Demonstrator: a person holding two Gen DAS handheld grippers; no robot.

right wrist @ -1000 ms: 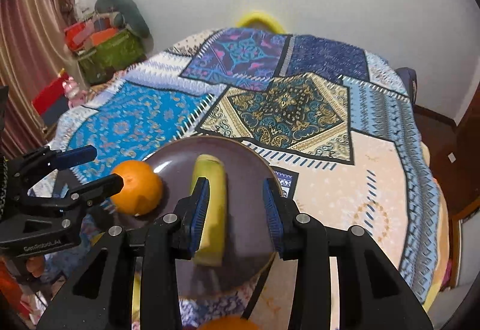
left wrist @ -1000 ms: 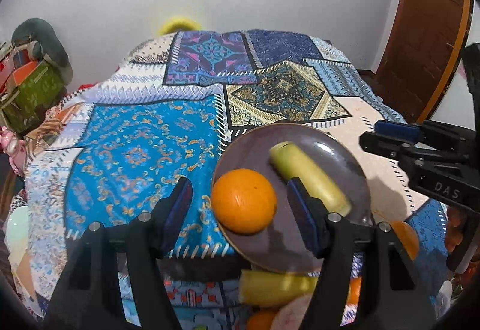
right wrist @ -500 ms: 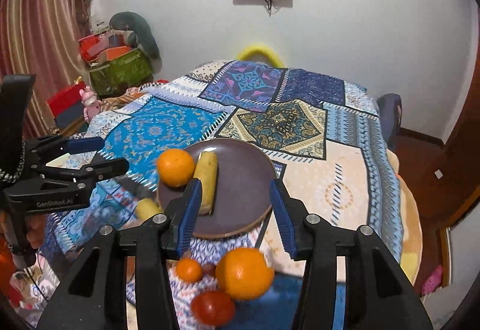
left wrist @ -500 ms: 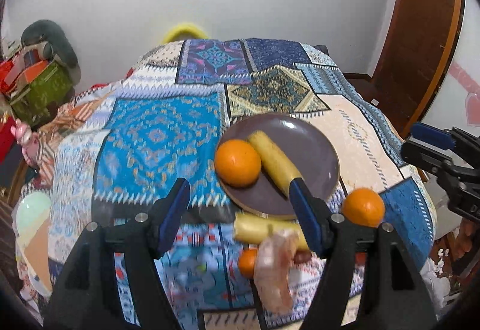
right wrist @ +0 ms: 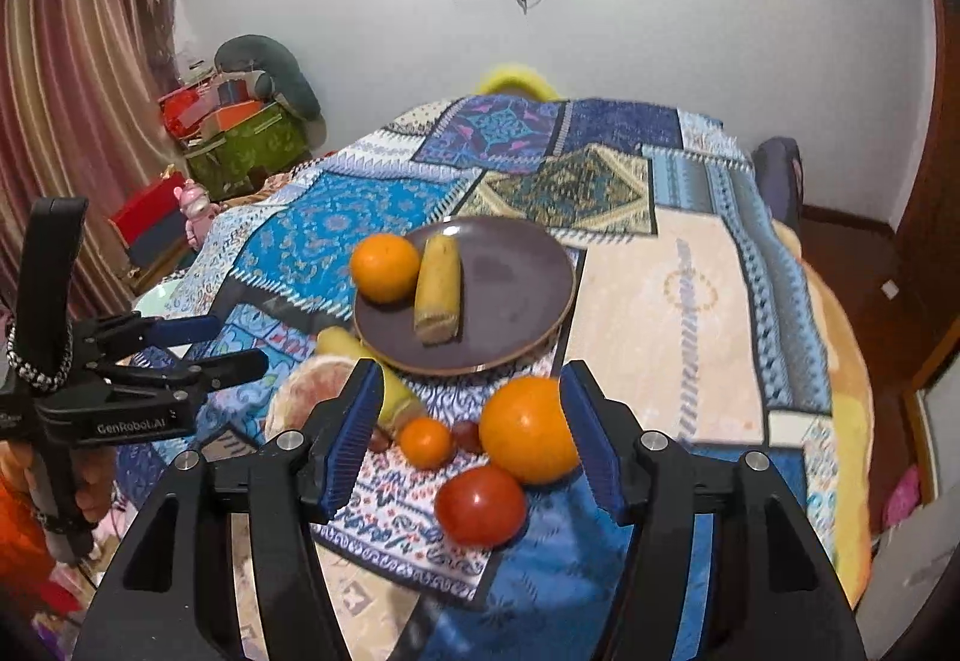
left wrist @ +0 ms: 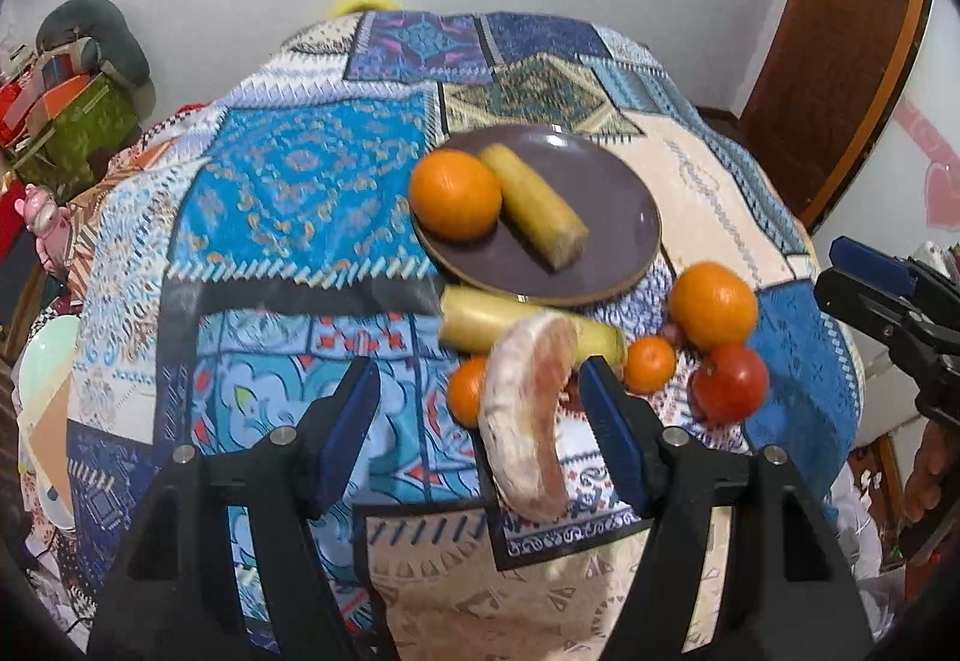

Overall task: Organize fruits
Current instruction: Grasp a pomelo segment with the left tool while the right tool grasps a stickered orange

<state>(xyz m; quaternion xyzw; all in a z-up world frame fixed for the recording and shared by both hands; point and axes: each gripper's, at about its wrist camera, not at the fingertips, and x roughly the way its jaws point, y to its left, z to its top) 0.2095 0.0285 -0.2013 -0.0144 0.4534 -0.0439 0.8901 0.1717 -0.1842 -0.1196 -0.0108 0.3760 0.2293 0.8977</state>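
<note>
A brown plate holds an orange and a yellow banana piece. In front of it on the cloth lie a second banana piece, a pink pomelo wedge, a big orange, a red tomato and a small orange. My left gripper hangs open above the wedge, gripping nothing. My right gripper hovers over the big orange with its jaws opening, pads touching nothing.
A patchwork cloth covers the table and drops off at the near edge. Boxes and cushions are stacked at the far left. A wooden door stands at the right. A pale green plate sits off the left edge.
Both grippers have drawn back from the plate, so the loose fruit in front of it has come into view. The right jaws have spread wider. The left jaws look the same.
</note>
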